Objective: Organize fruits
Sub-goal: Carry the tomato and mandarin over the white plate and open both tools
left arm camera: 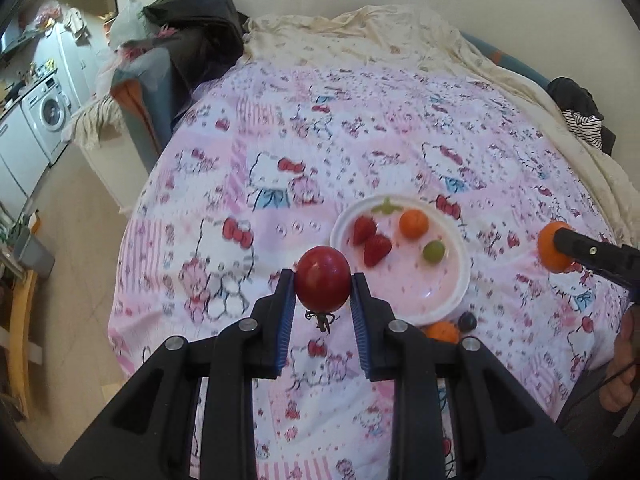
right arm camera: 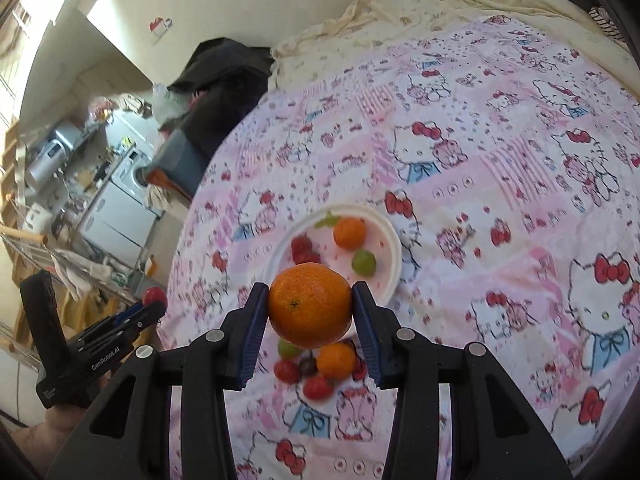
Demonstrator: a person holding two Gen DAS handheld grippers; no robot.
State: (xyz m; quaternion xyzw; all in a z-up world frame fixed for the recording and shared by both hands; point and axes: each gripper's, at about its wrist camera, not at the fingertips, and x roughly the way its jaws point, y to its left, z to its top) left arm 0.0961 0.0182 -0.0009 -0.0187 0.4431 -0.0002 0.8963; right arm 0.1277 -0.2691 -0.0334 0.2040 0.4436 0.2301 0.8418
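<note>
Above the bed, left gripper (left arm camera: 323, 285) clamps a tomato (left arm camera: 322, 278); right gripper (right arm camera: 311, 306) clamps an orange (right arm camera: 310, 306); next, probably, lower both onto the plate (left arm camera: 460, 280), release gently.

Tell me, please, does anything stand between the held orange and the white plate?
Nothing visible does. The right claw holds the orange above the plate's near rim, clear of the fruits on it.

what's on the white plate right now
On the white plate lie two strawberries, a small orange, a green grape and a pale green piece at its far rim. The held tomato hides part of the near-left rim.
</note>
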